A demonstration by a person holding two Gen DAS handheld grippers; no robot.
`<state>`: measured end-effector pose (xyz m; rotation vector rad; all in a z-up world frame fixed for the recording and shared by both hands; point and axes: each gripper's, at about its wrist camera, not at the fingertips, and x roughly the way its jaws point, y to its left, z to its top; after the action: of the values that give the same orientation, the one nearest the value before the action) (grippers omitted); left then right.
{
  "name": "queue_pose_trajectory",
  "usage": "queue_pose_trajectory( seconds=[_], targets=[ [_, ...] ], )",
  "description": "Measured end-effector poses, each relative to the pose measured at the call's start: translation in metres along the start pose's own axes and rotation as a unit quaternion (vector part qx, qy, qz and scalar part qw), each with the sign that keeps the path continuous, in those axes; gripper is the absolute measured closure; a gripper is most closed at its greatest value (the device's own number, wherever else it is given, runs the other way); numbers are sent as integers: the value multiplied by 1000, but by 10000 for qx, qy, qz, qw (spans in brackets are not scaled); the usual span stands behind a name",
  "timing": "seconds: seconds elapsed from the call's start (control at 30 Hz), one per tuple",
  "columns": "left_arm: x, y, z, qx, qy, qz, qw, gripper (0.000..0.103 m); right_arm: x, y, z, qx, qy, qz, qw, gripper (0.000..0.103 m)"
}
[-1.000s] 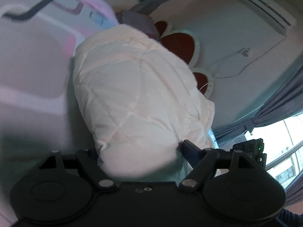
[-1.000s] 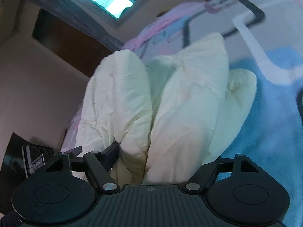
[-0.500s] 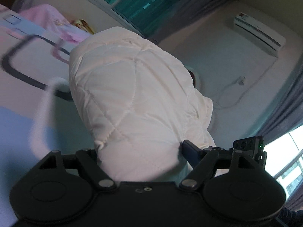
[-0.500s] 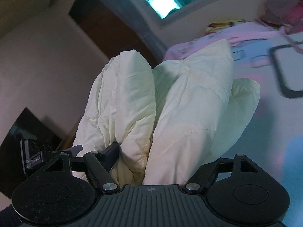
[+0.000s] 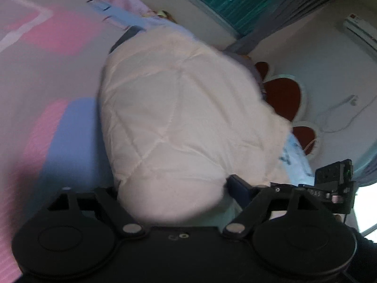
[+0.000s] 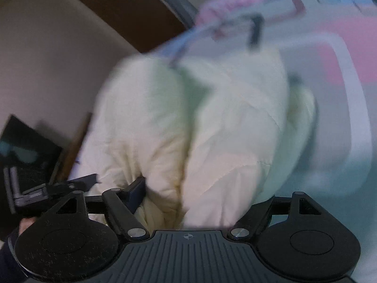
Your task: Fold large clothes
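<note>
Cream quilted garment (image 5: 188, 122), bunched thick, filling the centre of both wrist views, hanging above the patterned bedsheet (image 5: 54, 54) at 9 o'clock. Left gripper (image 5: 172, 195): jaws opening, a fat padded roll between them; whether the pads still press, cannot tell. Right gripper (image 6: 202, 202): jaws wide, clamped on 2 stacked folds. Other handheld unit (image 5: 334, 184) glimpsed at 3 o'clock. Judged roughly midway: bundled and doubled over, not yet laid flat or squared; setting down and smoothing left.
</note>
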<state>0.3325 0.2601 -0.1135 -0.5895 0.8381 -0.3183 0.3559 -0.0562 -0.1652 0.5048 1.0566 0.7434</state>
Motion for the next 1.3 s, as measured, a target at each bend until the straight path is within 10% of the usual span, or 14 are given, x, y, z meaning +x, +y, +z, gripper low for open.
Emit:
queue_pose_trajectory(
  seconds=[0.27, 0.43, 0.5, 0.53, 0.9, 1.3],
  targets=[
    [-1, -10, 8, 324, 9, 329, 9989, 6, -28, 4, 6, -262, -239, -410, 9985, 27],
    [-42, -1, 29, 574, -498, 513, 9958, 32, -89, 24, 10, -734, -1087, -795, 9882, 27],
    [-45, -4, 47, 696, -727, 564, 9933, 36, -93, 43, 29, -993, -1301, -752, 9836, 44],
    [-43, -6, 56, 800, -775, 585, 9921, 37, -88, 58, 37, -1213, -1295, -774, 9811, 60],
    [55, -71, 109, 2032, -344, 728, 9758, 47, 6, 89, 46, -2347, -498, -2134, 9470, 68],
    [92, -61, 89, 2334, 145, 1035, 9667, 46, 16, 35, 42, -1476, -437, -2206, 9631, 72]
  ],
)
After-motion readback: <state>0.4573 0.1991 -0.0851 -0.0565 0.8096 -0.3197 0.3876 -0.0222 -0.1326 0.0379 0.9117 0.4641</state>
